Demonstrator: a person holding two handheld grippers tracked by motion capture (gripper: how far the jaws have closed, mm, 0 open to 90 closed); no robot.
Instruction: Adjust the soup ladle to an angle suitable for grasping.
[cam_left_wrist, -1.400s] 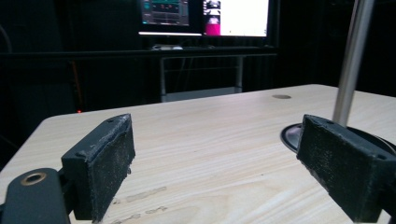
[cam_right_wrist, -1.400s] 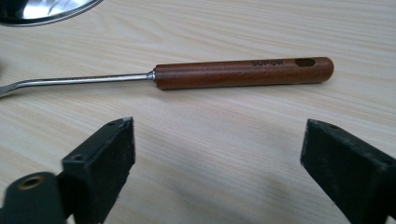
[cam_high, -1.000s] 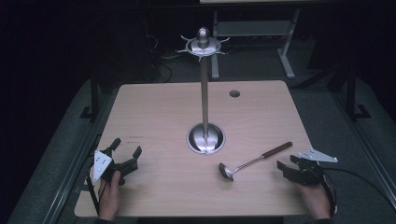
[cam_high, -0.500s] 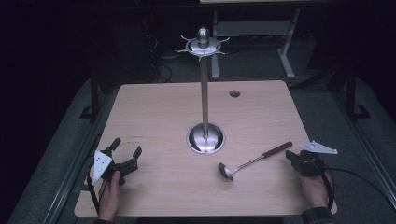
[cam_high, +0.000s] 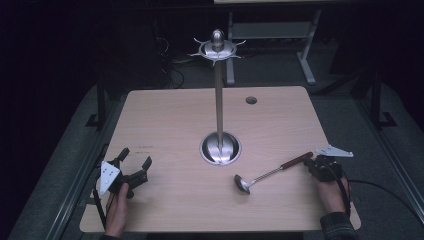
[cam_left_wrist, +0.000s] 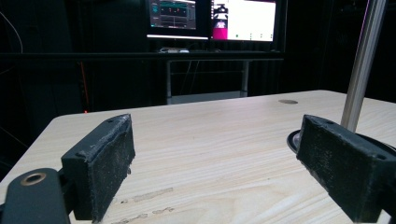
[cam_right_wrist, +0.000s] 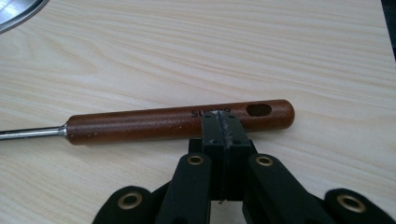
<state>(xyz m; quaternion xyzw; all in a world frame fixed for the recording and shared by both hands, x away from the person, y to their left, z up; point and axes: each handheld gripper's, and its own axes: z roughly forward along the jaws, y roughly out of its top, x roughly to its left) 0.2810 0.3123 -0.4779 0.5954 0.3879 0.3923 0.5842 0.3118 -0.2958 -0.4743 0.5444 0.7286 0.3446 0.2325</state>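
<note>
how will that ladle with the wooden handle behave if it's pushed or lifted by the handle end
The ladle likely stays stiff: thin metal shaft, solid round wooden handle. A nudge from the shut right gripper at the handle may roll or pivot it, though the bowl should limit that. Lifted by the handle end, it probably droops bowl-first.

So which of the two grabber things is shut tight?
The right gripper, beside the ladle with the brown wooden handle. Its jaws press flat together with nothing between them, while the left gripper has its jaws spread wide over bare table.
</note>
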